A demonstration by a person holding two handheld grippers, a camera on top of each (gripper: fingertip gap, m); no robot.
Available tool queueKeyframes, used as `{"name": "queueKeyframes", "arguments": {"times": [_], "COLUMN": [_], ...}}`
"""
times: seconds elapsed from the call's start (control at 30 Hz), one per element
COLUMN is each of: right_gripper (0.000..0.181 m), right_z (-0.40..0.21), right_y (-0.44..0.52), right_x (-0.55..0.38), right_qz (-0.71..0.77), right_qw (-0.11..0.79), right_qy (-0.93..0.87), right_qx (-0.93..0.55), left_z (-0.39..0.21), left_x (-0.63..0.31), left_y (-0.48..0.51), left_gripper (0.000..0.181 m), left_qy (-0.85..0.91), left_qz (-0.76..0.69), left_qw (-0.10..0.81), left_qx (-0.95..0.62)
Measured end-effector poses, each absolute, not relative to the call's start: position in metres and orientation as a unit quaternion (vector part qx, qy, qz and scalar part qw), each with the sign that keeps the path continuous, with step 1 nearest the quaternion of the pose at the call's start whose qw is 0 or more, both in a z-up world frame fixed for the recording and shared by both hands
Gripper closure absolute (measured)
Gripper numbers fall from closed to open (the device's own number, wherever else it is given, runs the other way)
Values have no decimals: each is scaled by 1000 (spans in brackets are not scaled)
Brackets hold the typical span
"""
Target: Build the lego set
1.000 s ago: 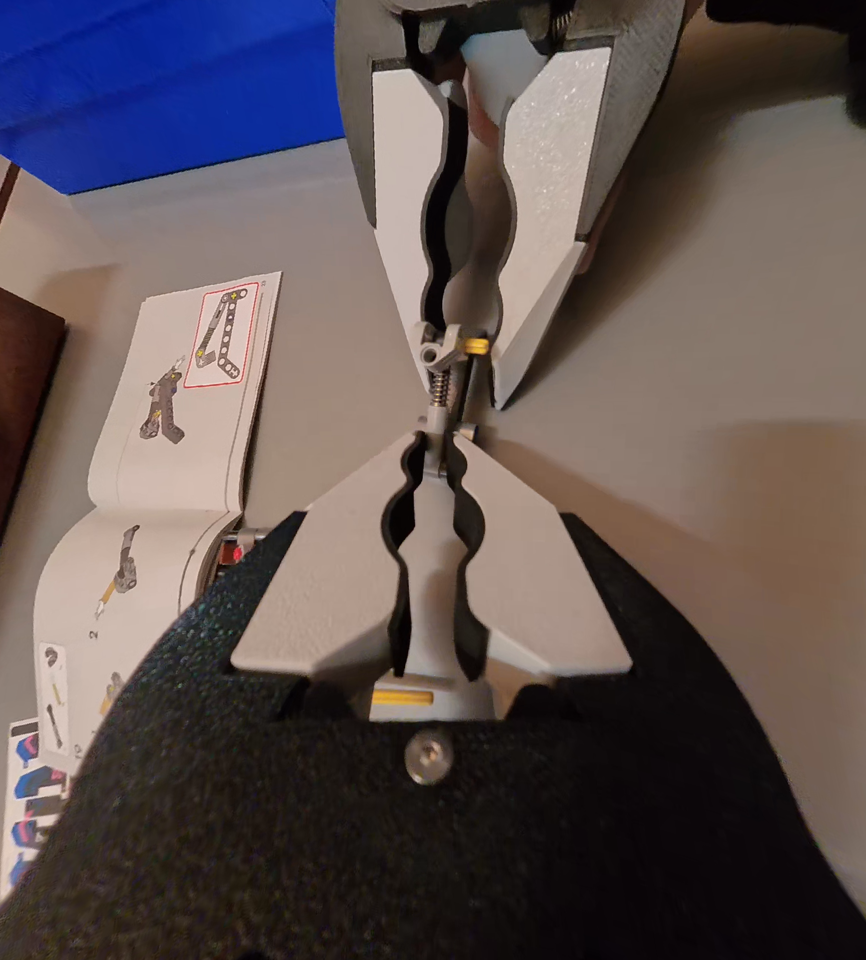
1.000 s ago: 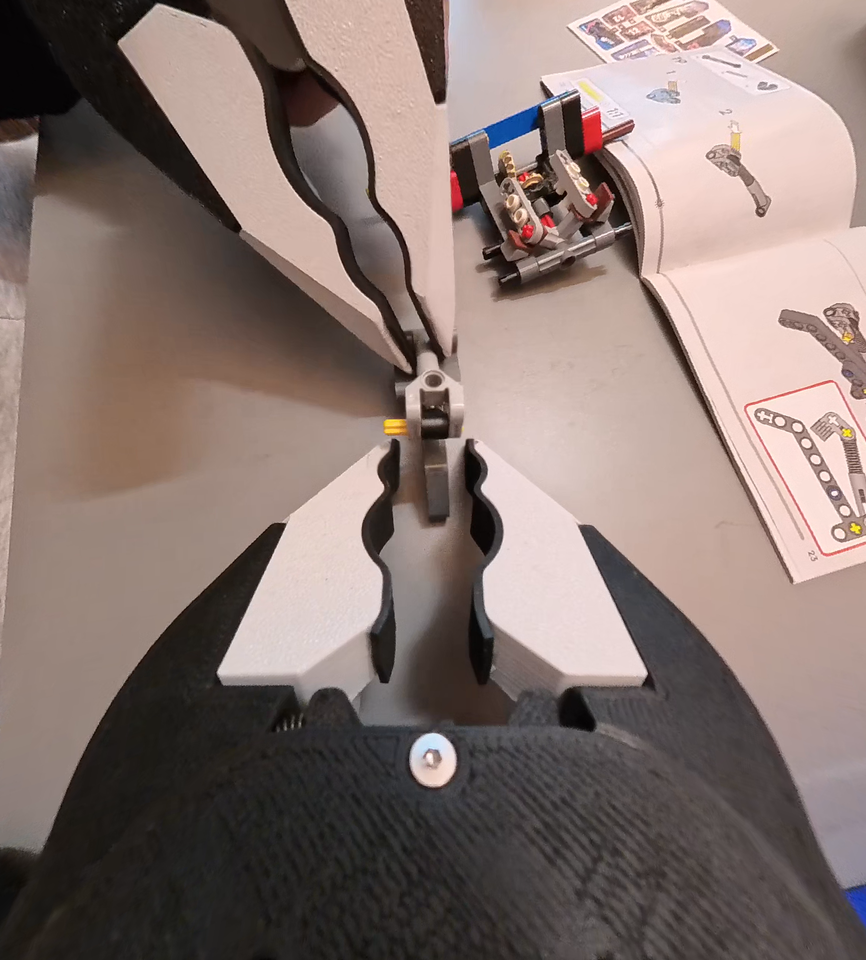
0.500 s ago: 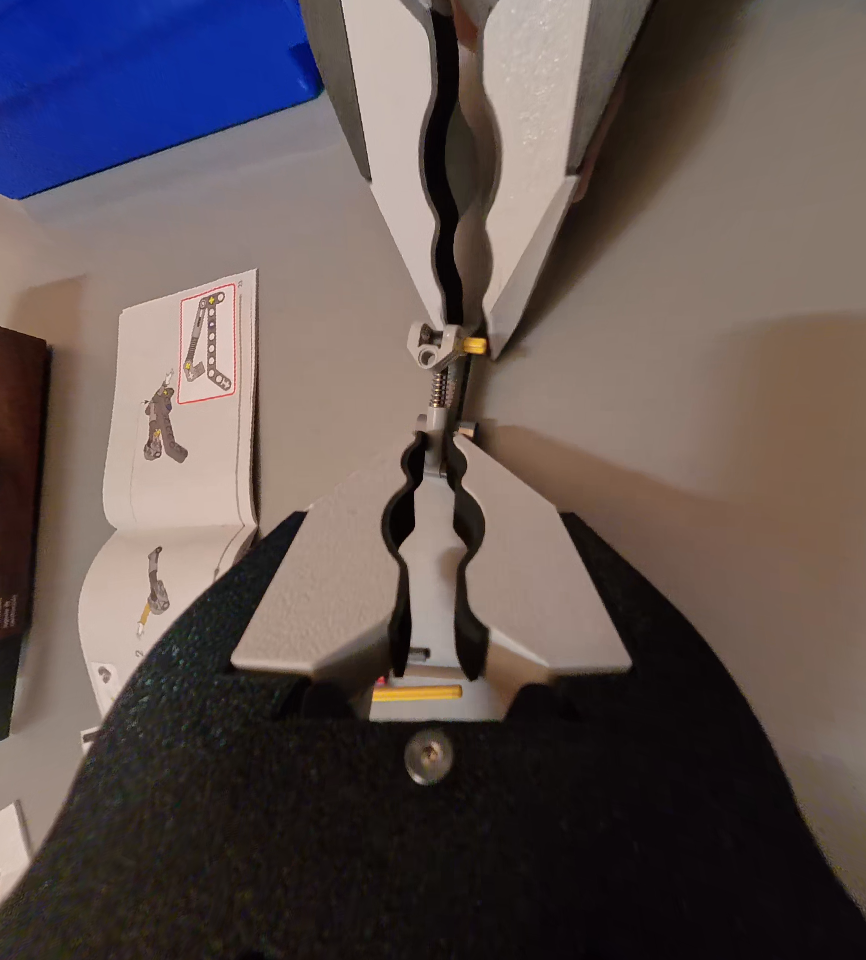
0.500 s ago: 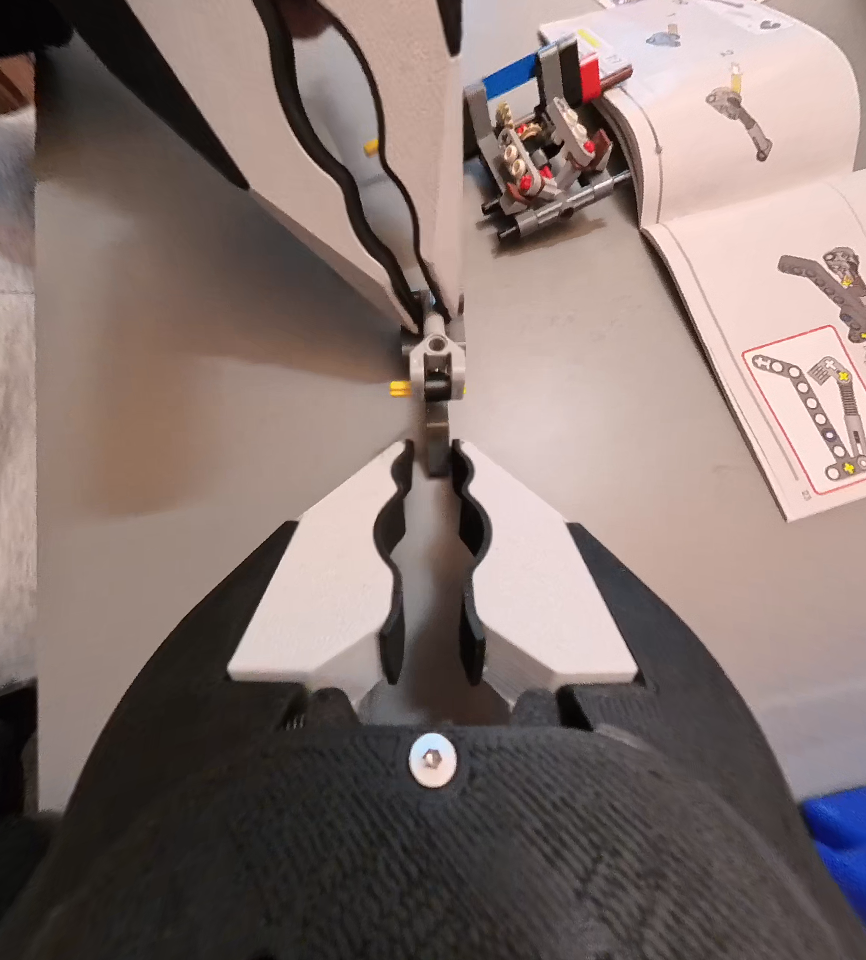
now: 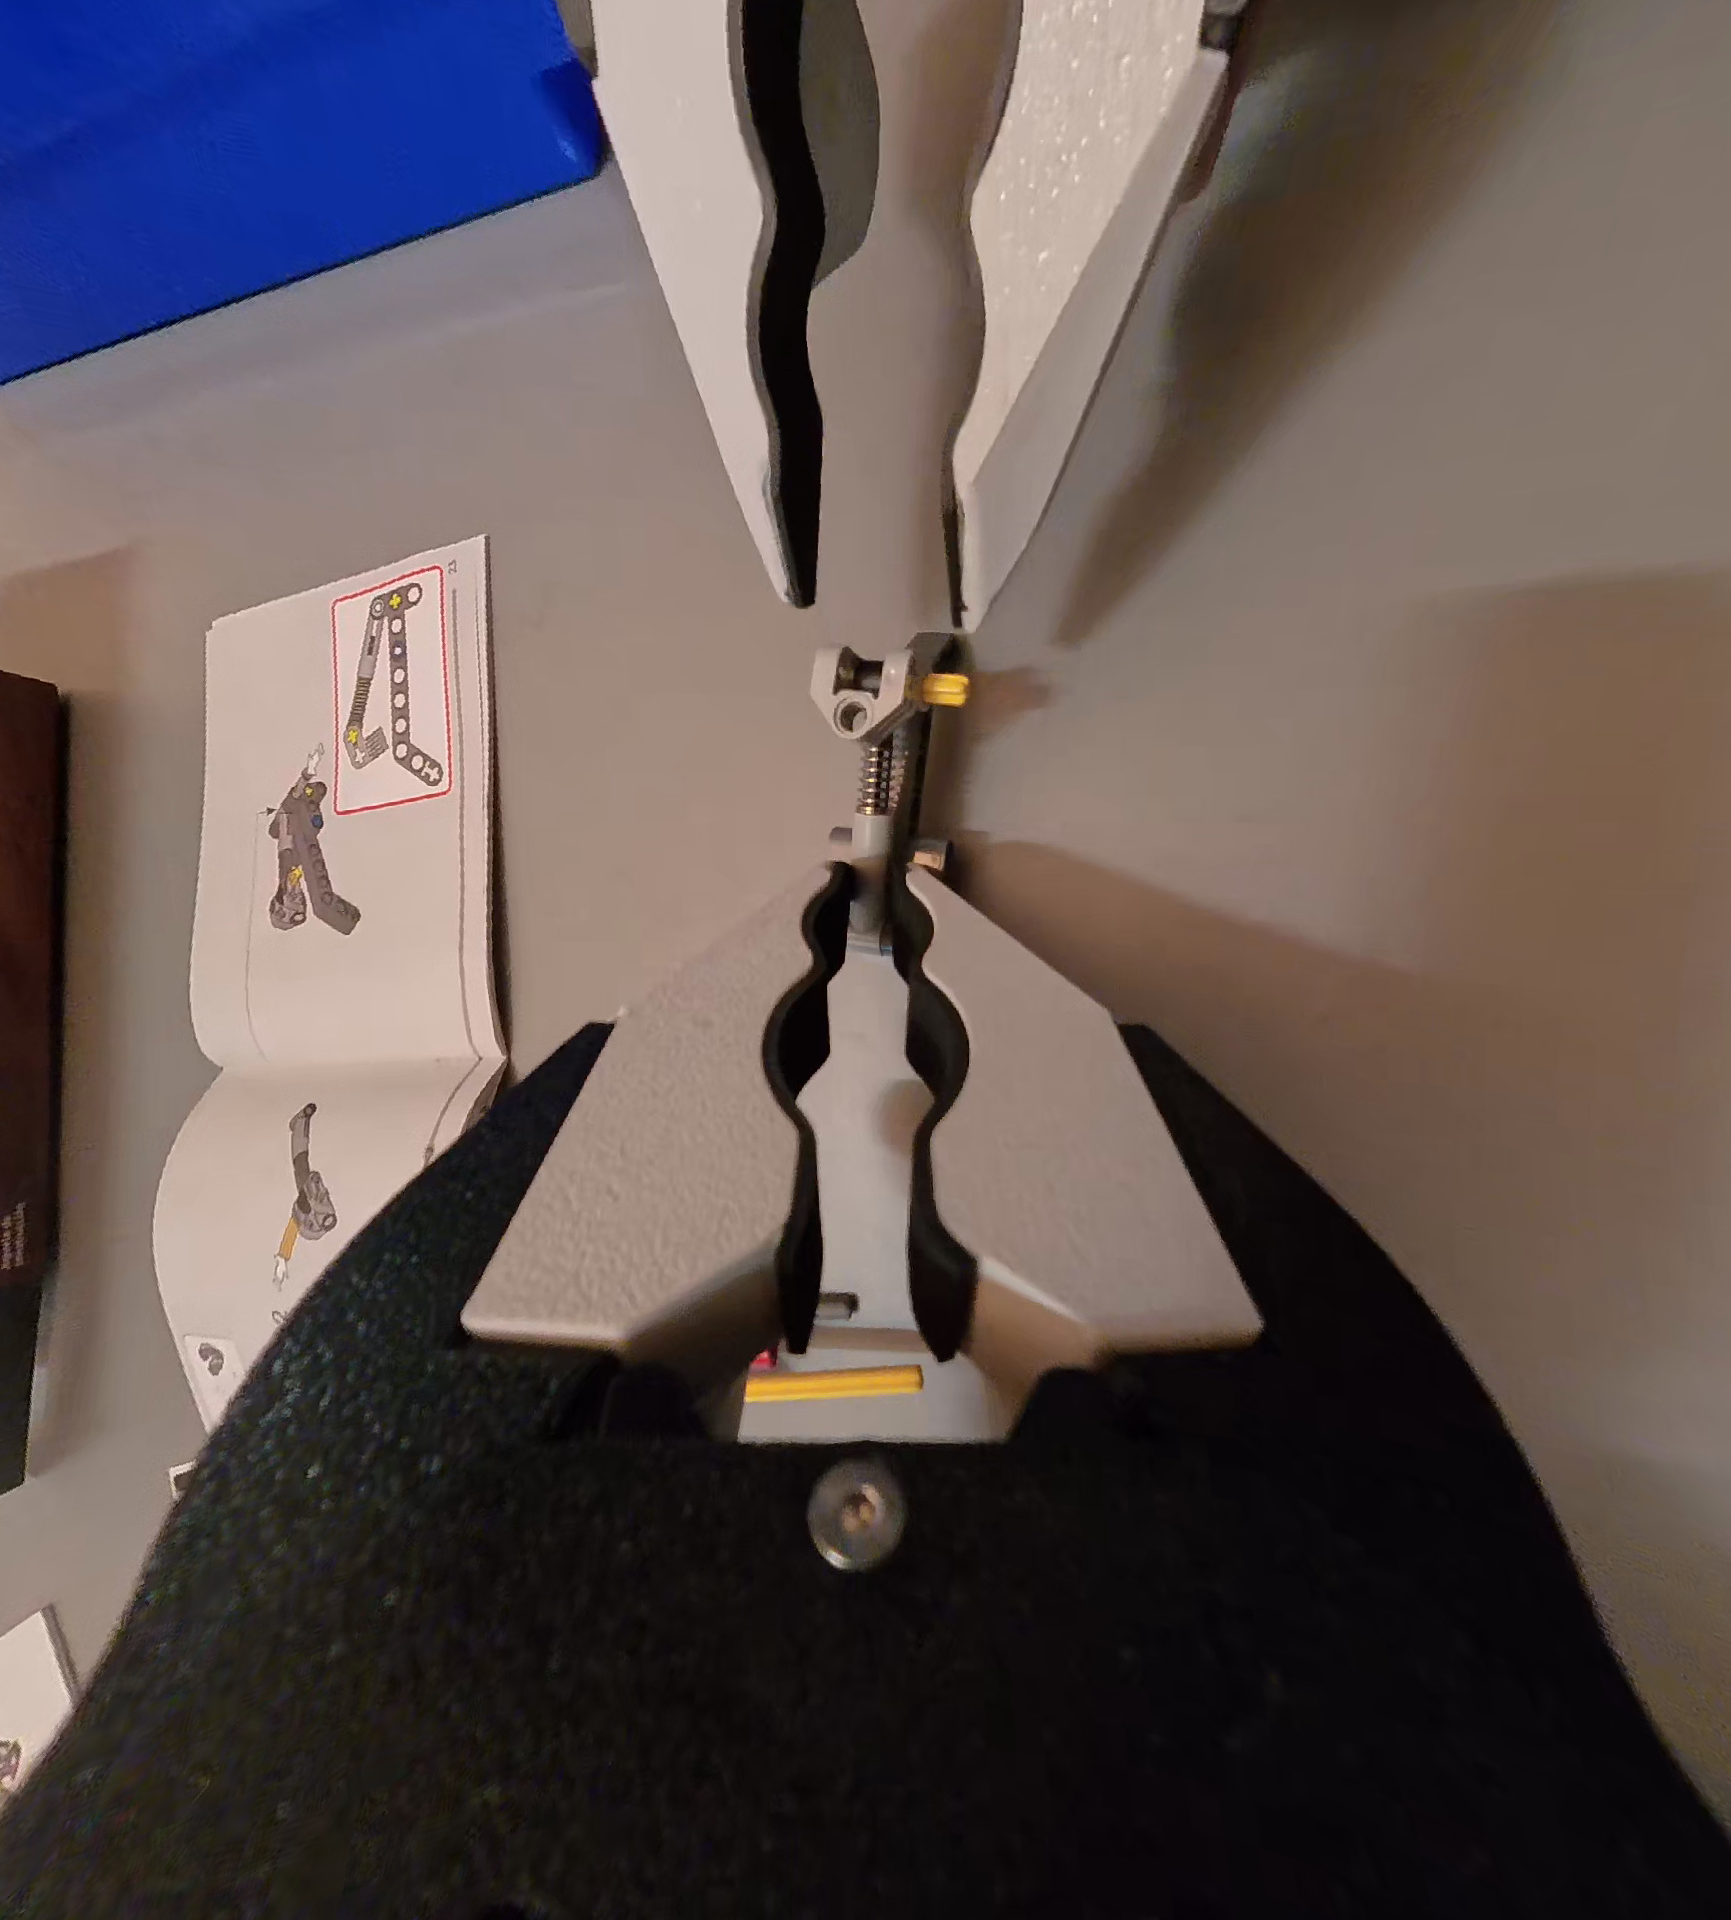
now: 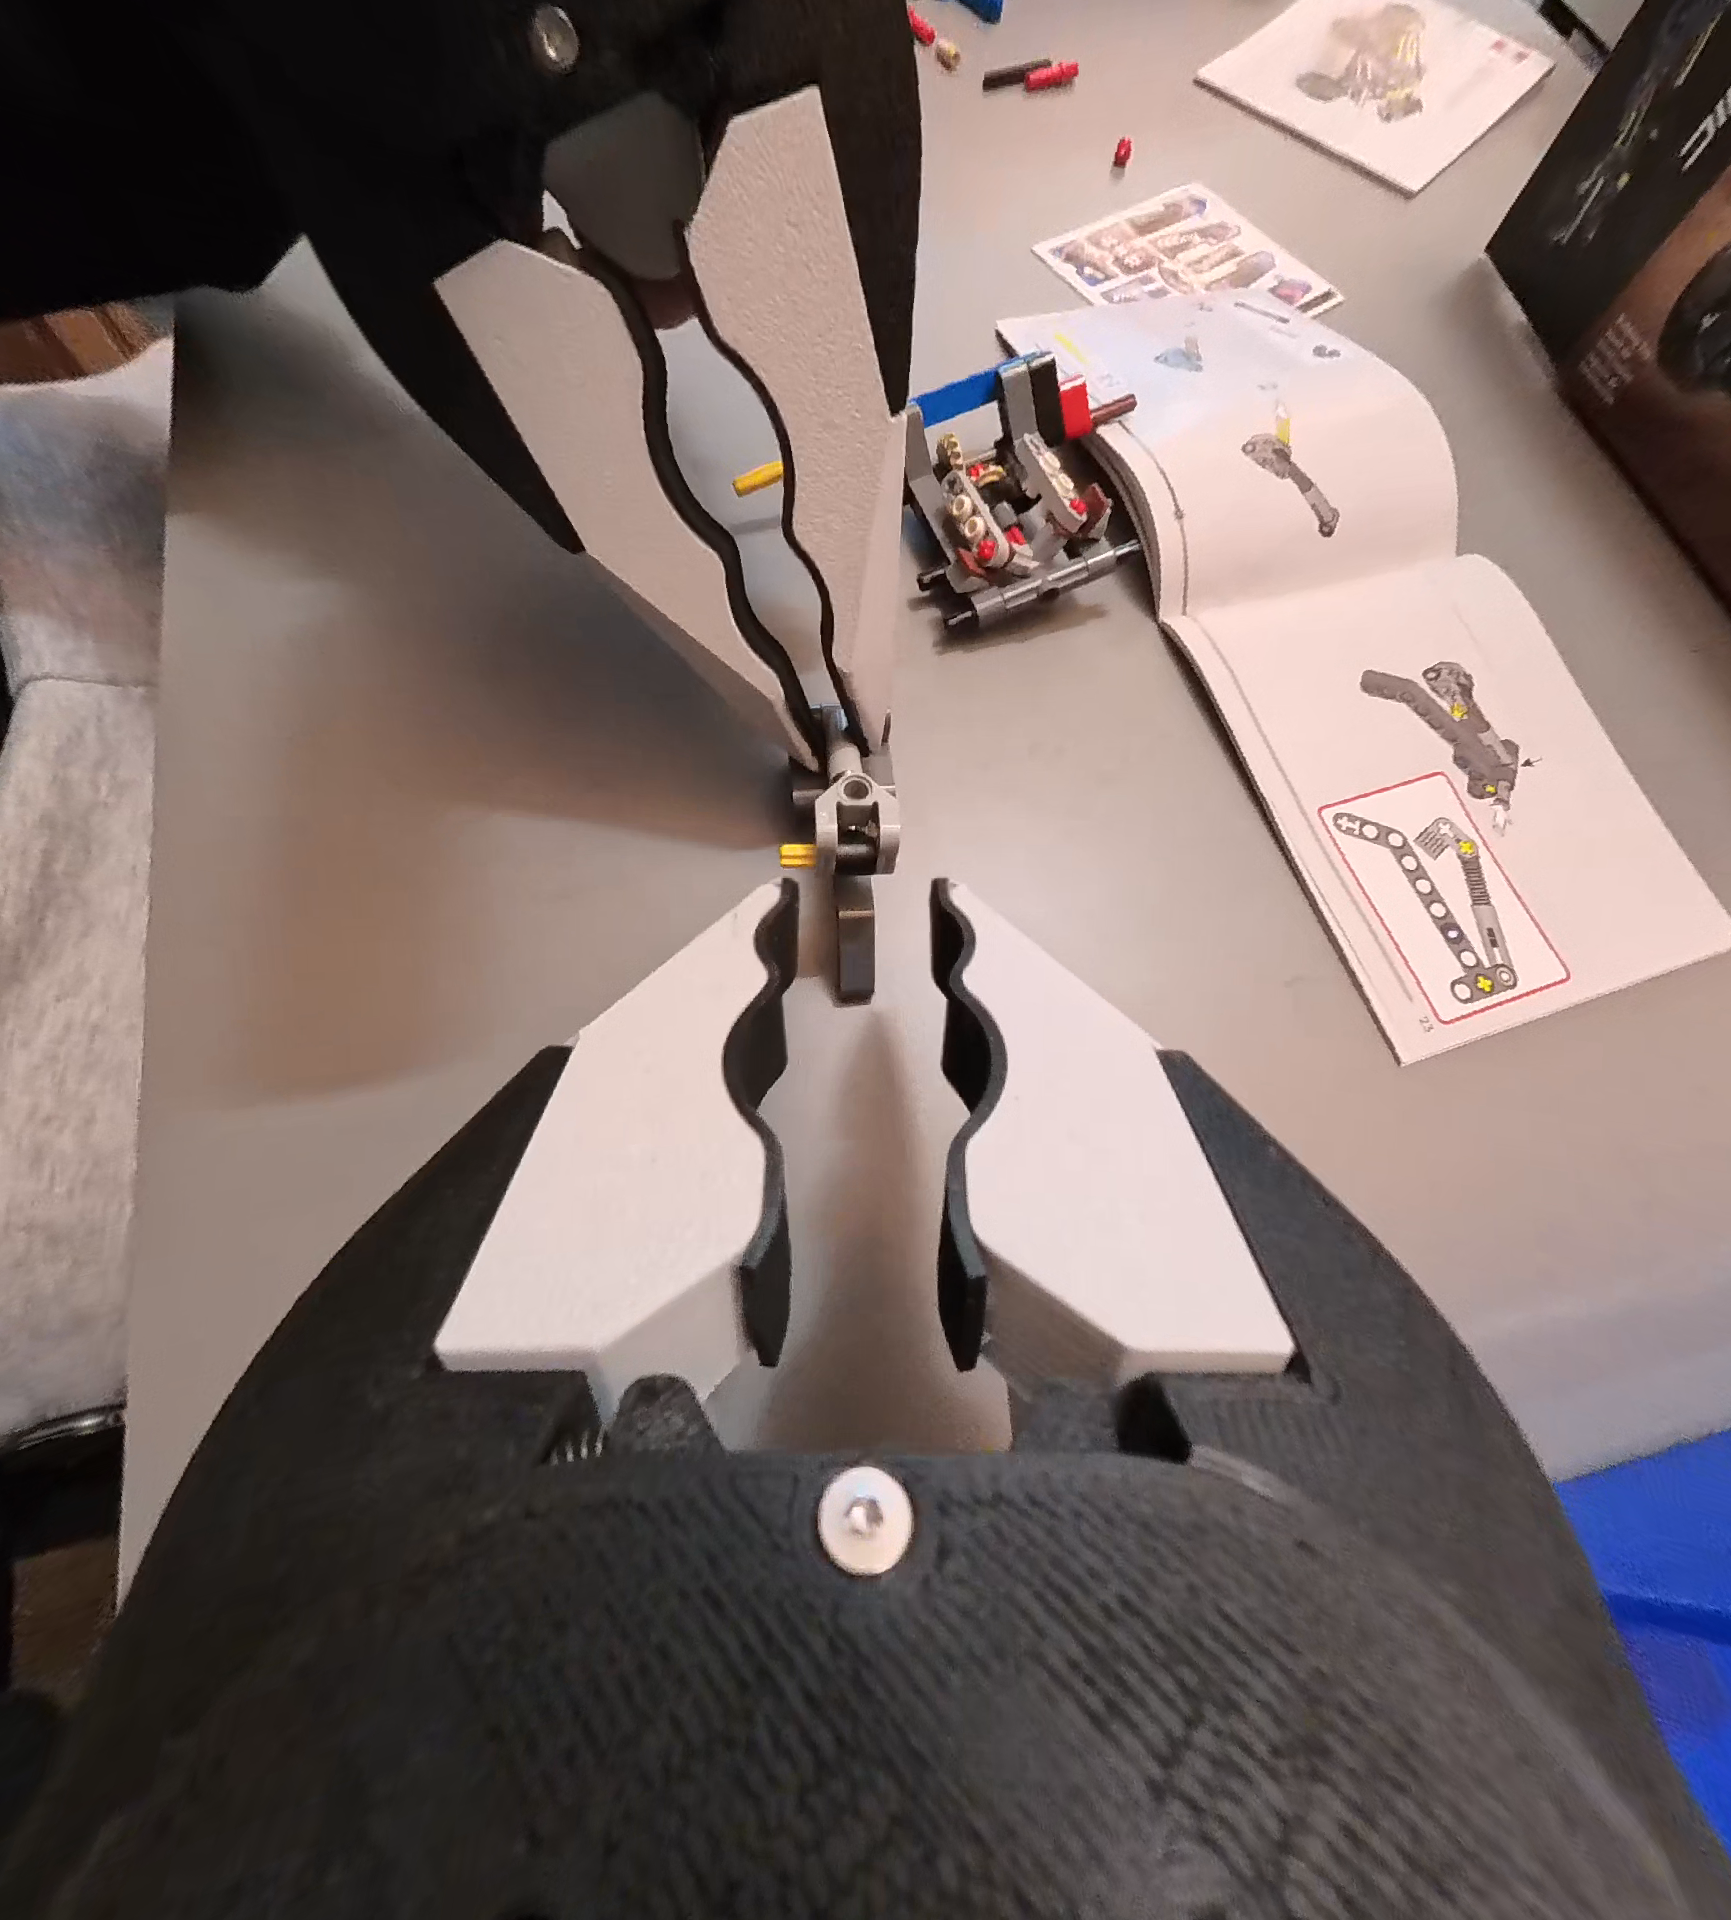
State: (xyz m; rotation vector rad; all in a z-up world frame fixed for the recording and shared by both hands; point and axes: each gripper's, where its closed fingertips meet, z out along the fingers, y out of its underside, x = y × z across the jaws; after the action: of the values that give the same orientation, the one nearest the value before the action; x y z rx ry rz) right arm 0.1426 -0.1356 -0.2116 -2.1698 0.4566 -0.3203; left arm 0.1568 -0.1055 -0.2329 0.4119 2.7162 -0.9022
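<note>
Lego shock-absorber piece (image 5: 882,769) — pinched by left tongs (image 5: 871,883); right tongs (image 6: 863,894) parted.

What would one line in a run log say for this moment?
left tongs: shut on spring piece | right tongs: open, around its dark beam | booklet: open on table

**Grey, black and a few bright accents**

The table (image 6: 1100,748) is plain grey. At mid-frame, the shock-absorber piece (image 5: 876,727) is light grey with a yellow pin (image 5: 944,687). The open booklet (image 6: 1443,769) is white with a red-framed panel. A blue bin (image 5: 165,156) fills the upper left.
</note>
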Motion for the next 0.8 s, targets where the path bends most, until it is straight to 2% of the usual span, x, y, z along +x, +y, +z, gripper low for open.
{"name": "queueKeyframes", "arguments": {"times": [0.53,0.67,0.8], "right_gripper": [155,166,167], "right_z": [-208,-213,-213], "right_y": [-121,-122,-123], "right_x": [144,143,143], "right_qz": [-124,-124,-123], "right_qw": [461,448,451], "right_qy": [163,159,157], "right_qx": [-864,-871,-870], "left_z": [-233,-233,-233], "left_x": [155,155,156], "left_y": [-102,-103,-103], "left_gripper": [177,177,177], "left_qy": [928,926,925], "left_qz": [-303,-309,-313], "left_qw": [130,130,133], "left_qx": [175,171,171]}}
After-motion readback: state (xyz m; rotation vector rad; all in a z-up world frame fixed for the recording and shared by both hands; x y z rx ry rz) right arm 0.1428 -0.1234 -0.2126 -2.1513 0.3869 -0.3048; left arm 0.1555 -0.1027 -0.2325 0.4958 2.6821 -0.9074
